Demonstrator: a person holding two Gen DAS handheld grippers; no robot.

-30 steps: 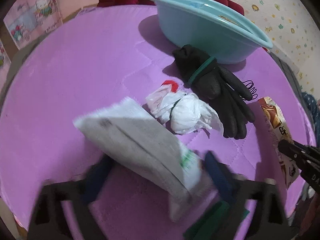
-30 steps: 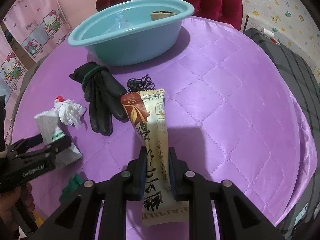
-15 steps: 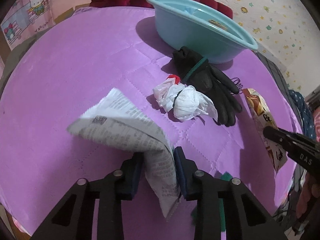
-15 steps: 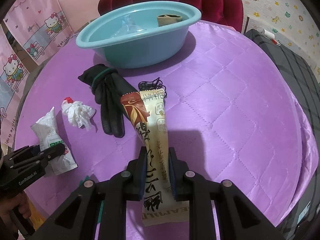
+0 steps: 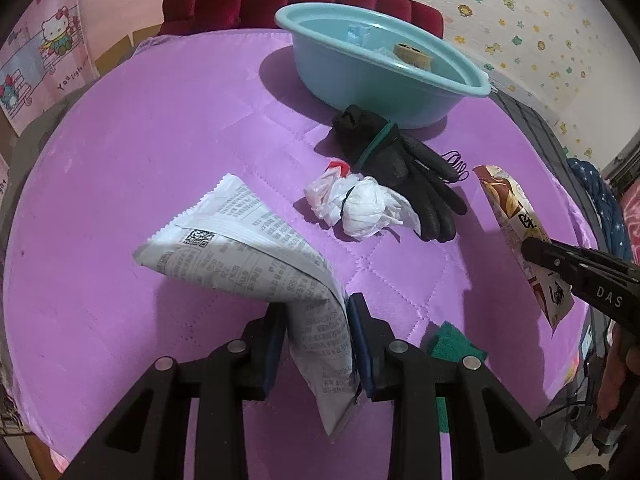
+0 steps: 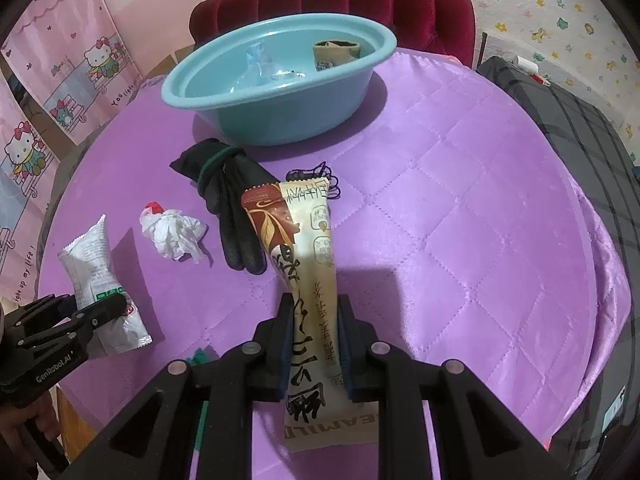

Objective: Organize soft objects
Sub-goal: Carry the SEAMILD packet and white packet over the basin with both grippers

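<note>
left gripper [image 5: 316, 336] clamps creased white printed packet [image 5: 256, 264] | right gripper [image 6: 312, 344] pinches cream-brown sachet [image 6: 300, 248]

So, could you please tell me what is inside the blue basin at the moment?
Inside the blue basin lie a crumpled clear plastic piece and a tan packet against the far wall. The near wall hides part of the floor.

The left tool [image 5: 316, 344] has just closed its jaws on the white printed packet [image 5: 256, 264]. That packet now hangs clear above the purple surface [image 5: 140, 152], lifted from where it lay.
</note>
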